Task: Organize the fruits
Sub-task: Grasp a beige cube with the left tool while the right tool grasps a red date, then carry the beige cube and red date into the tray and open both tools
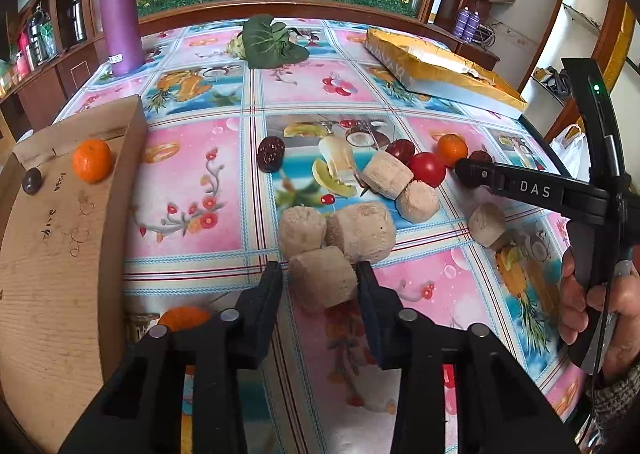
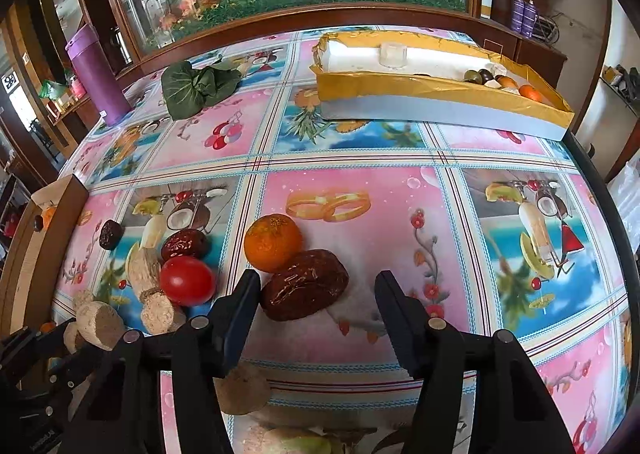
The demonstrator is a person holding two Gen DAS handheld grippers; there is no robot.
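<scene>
Already we have the left gripper (image 1: 320, 274) clamped on a pale cork-like chunk (image 1: 322, 279), both pads touching its sides at about six o'clock in the left wrist view. Its neighbours, more pale chunks (image 1: 360, 230), lie just beyond it at twelve o'clock from our fingertips.

Our right gripper (image 2: 318, 286) stands apart around a red date (image 2: 306, 289); the left pad sits just beside the fruit, the right pad is clear of it, so nothing is gripped there yet. A mandarin (image 2: 273, 242) touches the date at eleven o'clock, and a cherry tomato (image 2: 187, 280) with another date (image 2: 185, 244) lies toward nine o'clock.

By our judgement the sorting is only partly done. The wooden tray (image 1: 60, 254) at nine o'clock in the left view holds one mandarin (image 1: 92, 160) and one small dark fruit (image 1: 31, 180). The gold-lined box (image 2: 400, 88) at one o'clock in the right view holds a few pieces in its far corner. Most of the fruit is on the tablecloth (image 2: 360, 142), unsorted, so much is left for us.
</scene>
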